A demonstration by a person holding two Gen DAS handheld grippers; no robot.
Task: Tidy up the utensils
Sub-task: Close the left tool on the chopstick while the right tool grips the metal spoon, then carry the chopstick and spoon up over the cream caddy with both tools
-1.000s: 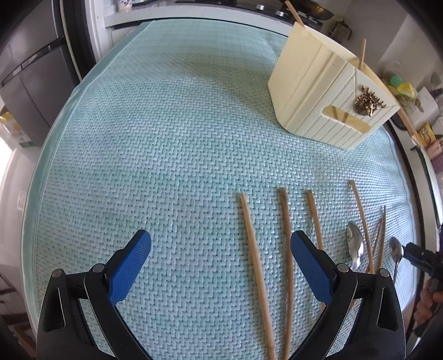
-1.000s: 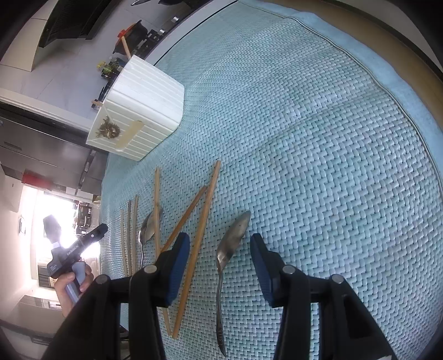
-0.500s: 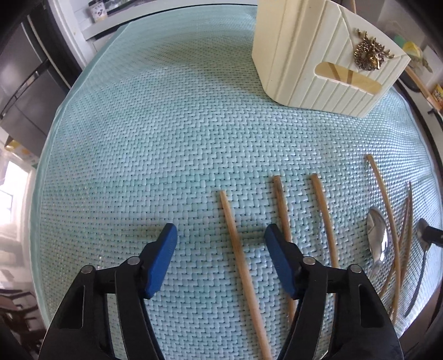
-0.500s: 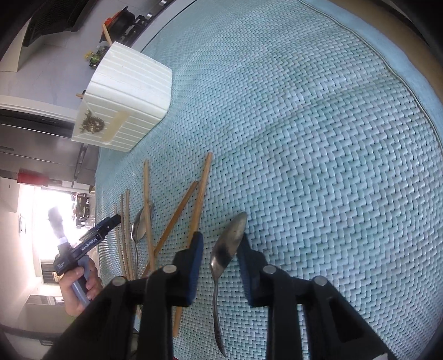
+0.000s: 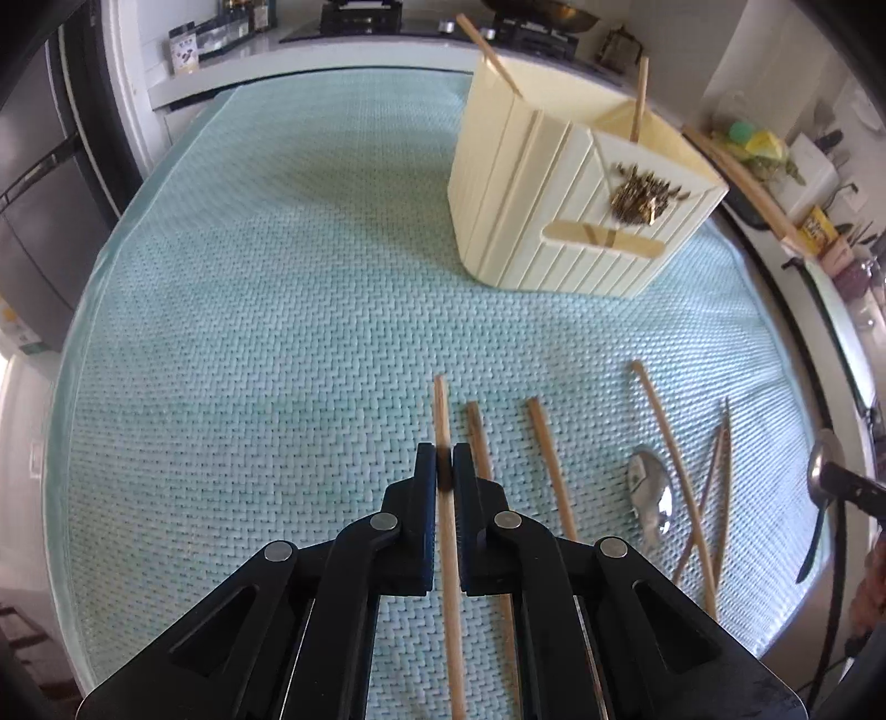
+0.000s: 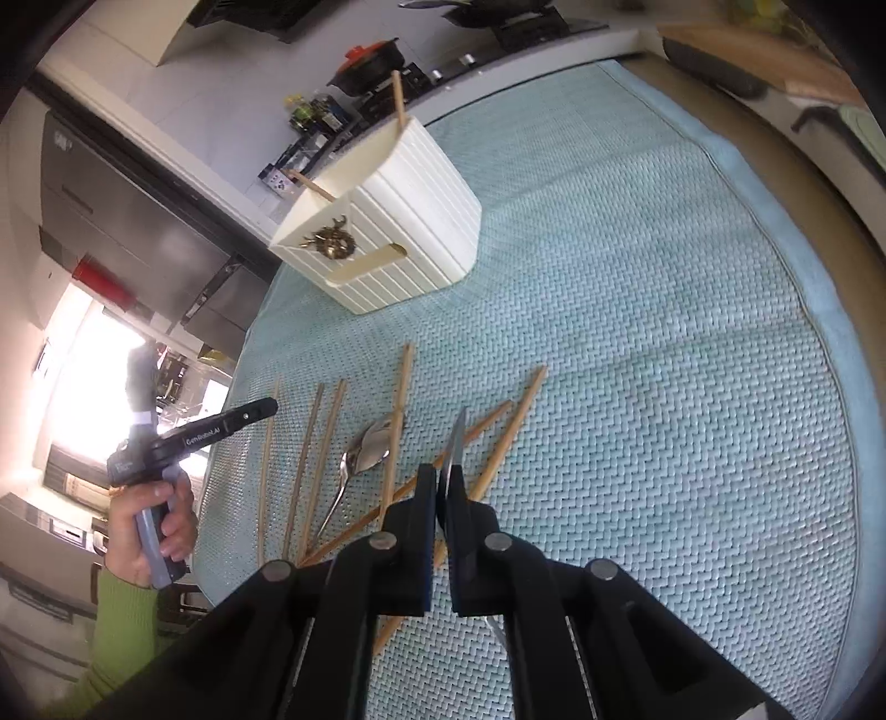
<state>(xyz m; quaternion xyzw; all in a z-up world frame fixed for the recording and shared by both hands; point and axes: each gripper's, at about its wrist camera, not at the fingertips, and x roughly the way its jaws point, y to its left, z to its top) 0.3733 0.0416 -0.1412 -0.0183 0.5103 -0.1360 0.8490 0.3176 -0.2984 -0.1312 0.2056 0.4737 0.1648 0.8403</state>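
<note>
My left gripper (image 5: 443, 477) is shut on a wooden chopstick (image 5: 441, 410) and holds it above the mat. My right gripper (image 6: 444, 490) is shut on a metal spoon (image 6: 456, 437), seen edge-on, bowl pointing forward. The cream ribbed utensil holder (image 5: 559, 199) stands at the back right with two chopsticks in it; it also shows in the right wrist view (image 6: 387, 221). Several more chopsticks (image 5: 545, 459) and a second spoon (image 5: 649, 495) lie on the mat. The same spoon (image 6: 368, 446) shows in the right wrist view.
A light green woven mat (image 5: 277, 332) covers the table. A kitchen counter with a stove (image 5: 360, 16) runs along the back. A dark fridge (image 5: 33, 194) stands at the left. The held left gripper with a green sleeve (image 6: 149, 471) shows at the left in the right wrist view.
Both grippers have closed: the left on a chopstick, the right on a spoon. Both have lifted from the mat and tilted toward the holder.
</note>
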